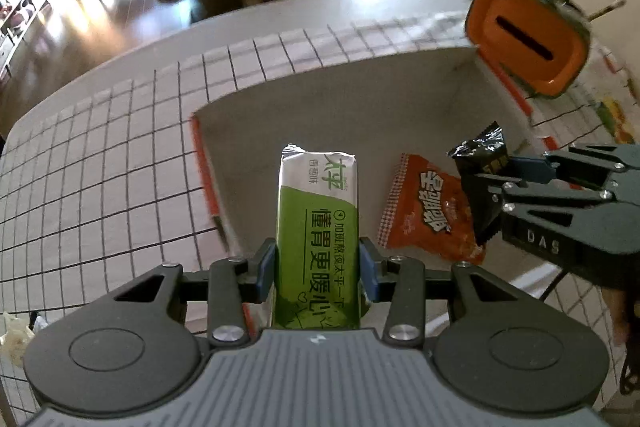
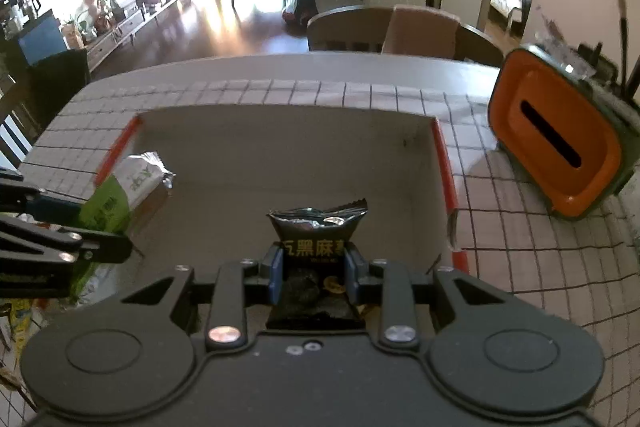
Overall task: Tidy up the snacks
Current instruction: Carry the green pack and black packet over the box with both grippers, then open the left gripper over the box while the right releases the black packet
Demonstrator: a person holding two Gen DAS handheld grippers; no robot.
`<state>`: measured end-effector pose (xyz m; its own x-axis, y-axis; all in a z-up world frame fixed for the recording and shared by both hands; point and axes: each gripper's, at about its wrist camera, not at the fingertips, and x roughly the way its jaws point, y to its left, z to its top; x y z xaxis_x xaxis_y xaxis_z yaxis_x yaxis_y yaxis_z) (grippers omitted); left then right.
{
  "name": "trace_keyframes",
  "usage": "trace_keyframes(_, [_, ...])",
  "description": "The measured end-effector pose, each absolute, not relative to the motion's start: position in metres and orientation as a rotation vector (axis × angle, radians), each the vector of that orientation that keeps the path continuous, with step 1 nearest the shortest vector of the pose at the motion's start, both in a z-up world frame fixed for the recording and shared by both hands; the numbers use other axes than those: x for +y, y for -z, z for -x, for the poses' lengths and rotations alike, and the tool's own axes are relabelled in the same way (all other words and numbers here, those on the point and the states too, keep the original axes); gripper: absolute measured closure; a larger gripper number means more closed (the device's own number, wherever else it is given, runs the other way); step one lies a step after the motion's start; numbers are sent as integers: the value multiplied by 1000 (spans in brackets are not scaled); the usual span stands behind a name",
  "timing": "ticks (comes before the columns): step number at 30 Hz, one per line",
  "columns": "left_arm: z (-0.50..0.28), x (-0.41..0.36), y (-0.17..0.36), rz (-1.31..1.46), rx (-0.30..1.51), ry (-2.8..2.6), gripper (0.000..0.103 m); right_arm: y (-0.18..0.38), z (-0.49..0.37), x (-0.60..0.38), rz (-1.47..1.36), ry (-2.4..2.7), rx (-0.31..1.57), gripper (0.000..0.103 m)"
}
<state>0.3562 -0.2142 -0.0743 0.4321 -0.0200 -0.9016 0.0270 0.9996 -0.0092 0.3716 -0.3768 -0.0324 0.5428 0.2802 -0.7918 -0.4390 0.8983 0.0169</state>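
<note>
Left wrist view: your left gripper (image 1: 318, 263) has its 2 blue pads closed against the sides of a green-and-white snack bar (image 1: 318, 227); bar points forward, its far end out over the open grey box (image 1: 360, 83); an orange snack packet (image 1: 430, 207) lies flat on the box floor, just right of the bar; your right gripper (image 1: 490, 179) comes in from the right, pinching a black snack packet (image 1: 480, 163) held above the box near the orange one; box sits on a white grid-pattern tablecloth (image 1: 120, 155); an orange-fronted container with a dark slot (image 1: 528, 39) stands beyond the box's far right corner.

Right wrist view: your right gripper (image 2: 311, 273) is clamped on the black snack packet (image 2: 316, 247), both pads pressing its sides, crimped top edge sticking out ahead over the grey box (image 2: 280, 135); green-and-white snack bar (image 2: 124, 191) shows at left in your left gripper (image 2: 86, 223), over the box's left side; red strips run along the box's 2 side rims; orange-fronted container (image 2: 560, 139) stands on the tablecloth (image 2: 500, 227) right of the box, tilted.
</note>
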Motion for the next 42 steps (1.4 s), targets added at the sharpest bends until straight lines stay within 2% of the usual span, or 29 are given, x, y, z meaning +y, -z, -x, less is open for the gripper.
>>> trace_keyframes(15, [-399,-235,131,-170,1286,-46,61,58,-379,-361,342,-506,972,74])
trace_keyframes(29, [-399,-239,126,-157,1249,-29,60,56,-387,-371,273,-538,1005,72])
trace_keyframes(35, [-387,-233,110,-133,1206,-20,50,50,-384,-376,231,-544,1001,68])
trace_keyframes(37, [-383,-229,103,-112,1186,-16,46,46,-383,-377,215,-543,994,63])
trace_keyframes(41, [-372,-223,89,-100,1143,-7,44,36,-377,-380,187,-534,974,55])
trace_keyframes(42, [-369,-223,85,-100,1131,-5,44,33,-375,-381,182,-533,965,50])
